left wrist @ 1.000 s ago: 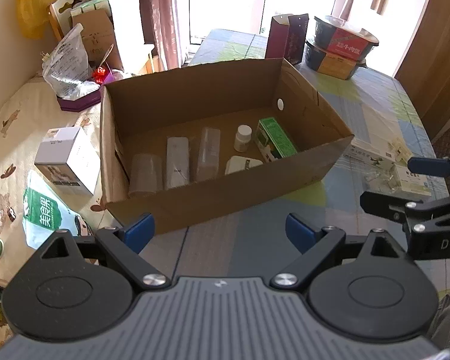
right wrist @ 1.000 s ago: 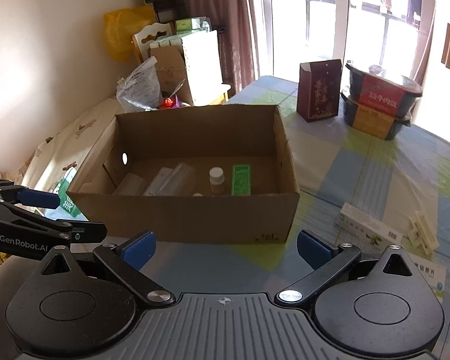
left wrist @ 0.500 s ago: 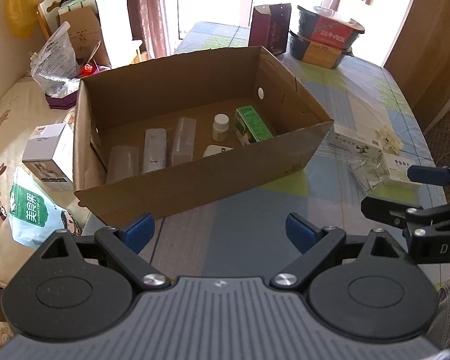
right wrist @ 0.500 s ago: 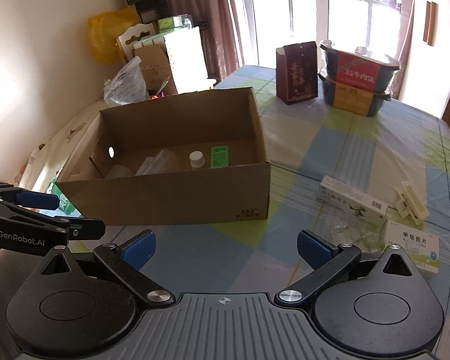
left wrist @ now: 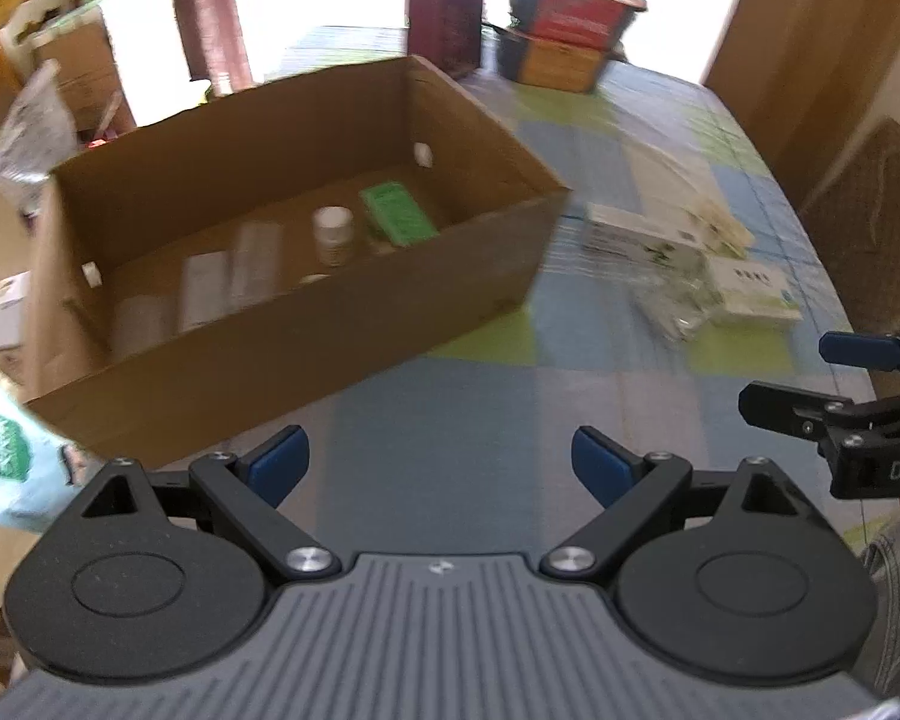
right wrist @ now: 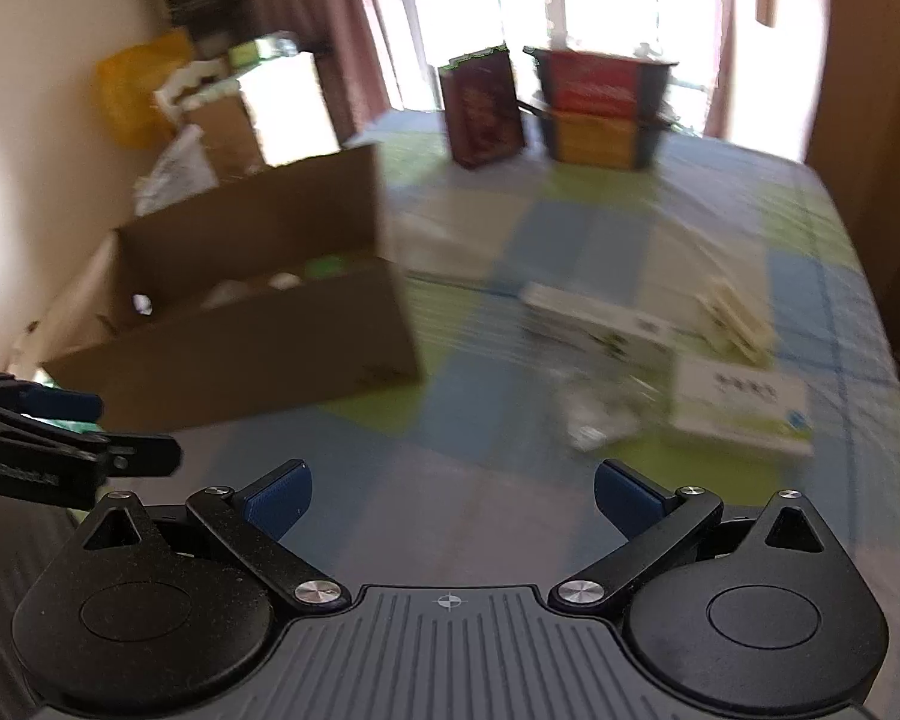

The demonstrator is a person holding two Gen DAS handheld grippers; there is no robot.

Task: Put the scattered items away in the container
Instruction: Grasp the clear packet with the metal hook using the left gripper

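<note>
Both hand-held grippers, left (left wrist: 435, 462) and right (right wrist: 450, 495), are spread wide and empty. Box (left wrist: 306, 354) sits by the table's left edge, so the loose packets (right wrist: 738, 408) are an easy reach.

The box (left wrist: 306, 324) is matt brown cardboard. A glossy checked cover lies over the tabletop (left wrist: 480, 420). The left hand-held gripper (left wrist: 441, 465) is matt black plastic with ribbed blue pads (left wrist: 276, 462) and shiny metal screws.
</note>
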